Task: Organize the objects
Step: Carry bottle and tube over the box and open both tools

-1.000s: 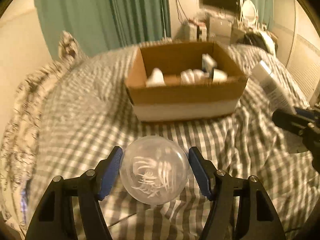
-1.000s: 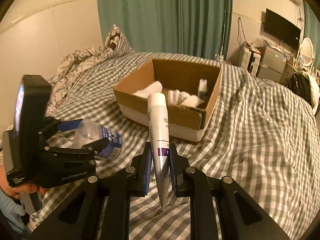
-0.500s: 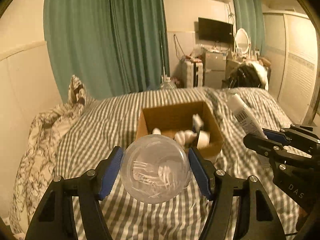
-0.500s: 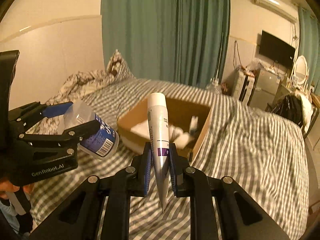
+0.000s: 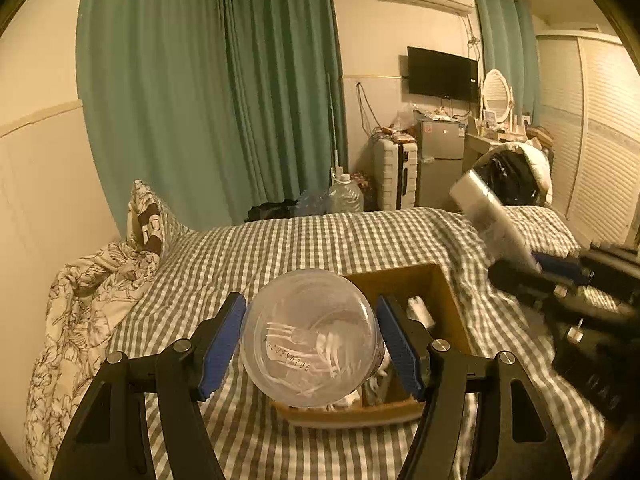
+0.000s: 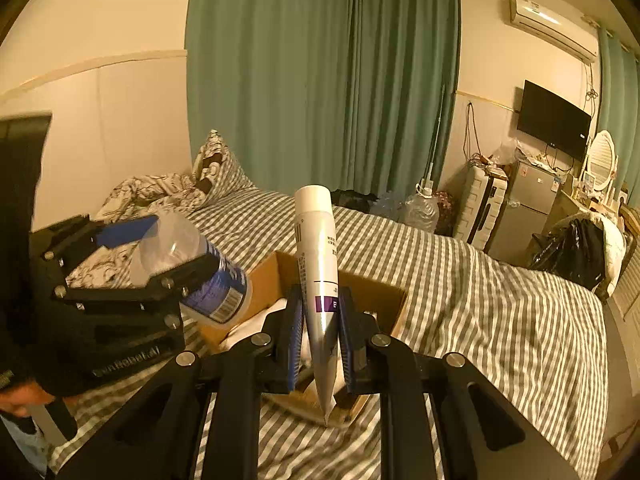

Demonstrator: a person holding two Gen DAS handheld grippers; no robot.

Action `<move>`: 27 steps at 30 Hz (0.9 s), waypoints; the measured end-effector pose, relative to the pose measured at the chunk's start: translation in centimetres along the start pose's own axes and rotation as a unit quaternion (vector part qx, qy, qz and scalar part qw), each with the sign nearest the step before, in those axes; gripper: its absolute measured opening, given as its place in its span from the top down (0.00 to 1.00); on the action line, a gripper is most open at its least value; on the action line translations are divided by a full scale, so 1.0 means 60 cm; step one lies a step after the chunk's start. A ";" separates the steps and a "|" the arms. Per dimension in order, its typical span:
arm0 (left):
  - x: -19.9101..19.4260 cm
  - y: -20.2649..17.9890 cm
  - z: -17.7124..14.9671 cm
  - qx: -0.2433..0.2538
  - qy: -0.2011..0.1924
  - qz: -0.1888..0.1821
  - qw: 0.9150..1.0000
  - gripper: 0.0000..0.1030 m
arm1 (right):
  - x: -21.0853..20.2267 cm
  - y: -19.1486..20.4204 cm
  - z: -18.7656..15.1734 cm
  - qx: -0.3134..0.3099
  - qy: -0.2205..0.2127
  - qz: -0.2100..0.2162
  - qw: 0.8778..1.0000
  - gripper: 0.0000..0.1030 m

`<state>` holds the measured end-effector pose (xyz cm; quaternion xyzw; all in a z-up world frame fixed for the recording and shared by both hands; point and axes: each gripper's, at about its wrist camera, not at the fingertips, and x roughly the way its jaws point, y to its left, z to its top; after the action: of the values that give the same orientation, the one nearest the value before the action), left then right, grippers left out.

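A: We start with the held items. Where is the clear jar (image 5: pixel 310 338)?

B: We see it clamped between the blue pads of the left gripper (image 5: pixel 311 340), its transparent base facing the camera, white pieces visible inside. In the right wrist view the same jar (image 6: pixel 192 270) shows a blue label with a barcode and hangs in the air above the near left corner of the cardboard box (image 6: pixel 264 280).

A: And the tube (image 6: pixel 318 280)?

B: We find the right gripper (image 6: pixel 319 334) closed tight on its silver lower part, just under the purple band. The white cap points up; the crimped end points down past the pads. In the left wrist view the tube (image 5: pixel 492 220) appears blurred at the right, tilted, above the bed.

A: Position of the box?

B: The cardboard box (image 5: pixel 440 292) stands open on the checked bedspread (image 5: pixel 320 240), below and just beyond both grippers. We see white items inside it; we cannot tell what they are.

A: Surroundings?

B: We note a patterned pillow (image 5: pixel 146 224) at the wall side, green curtains (image 5: pixel 208 92) behind the bed, and a television (image 6: pixel 554 120) on the far wall. A hand (image 6: pixel 20 400) shows at the lower left edge of the right wrist view.
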<state>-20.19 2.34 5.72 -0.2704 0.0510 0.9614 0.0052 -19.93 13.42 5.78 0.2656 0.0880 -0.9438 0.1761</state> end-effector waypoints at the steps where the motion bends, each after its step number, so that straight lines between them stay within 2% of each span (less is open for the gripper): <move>1: 0.013 0.001 0.003 -0.001 0.002 0.001 1.000 0.33 | 0.009 -0.003 0.009 -0.001 0.001 -0.002 1.000 0.85; 9: 0.099 -0.001 0.005 0.000 0.024 0.004 1.000 0.33 | 0.101 -0.032 0.050 0.001 0.015 0.000 1.000 0.85; 17: 0.174 0.002 -0.026 -0.002 0.064 0.000 0.998 0.33 | 0.195 -0.031 0.002 0.000 0.063 0.012 0.998 0.85; 27: 0.215 -0.009 -0.064 0.000 0.103 -0.008 0.995 0.33 | 0.242 -0.043 -0.037 0.004 0.098 0.012 0.995 0.85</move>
<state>-29.18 2.29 -4.31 -0.3682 0.0490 0.9284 0.0075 -31.44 12.26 -3.65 0.3585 0.0980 -0.9113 0.1770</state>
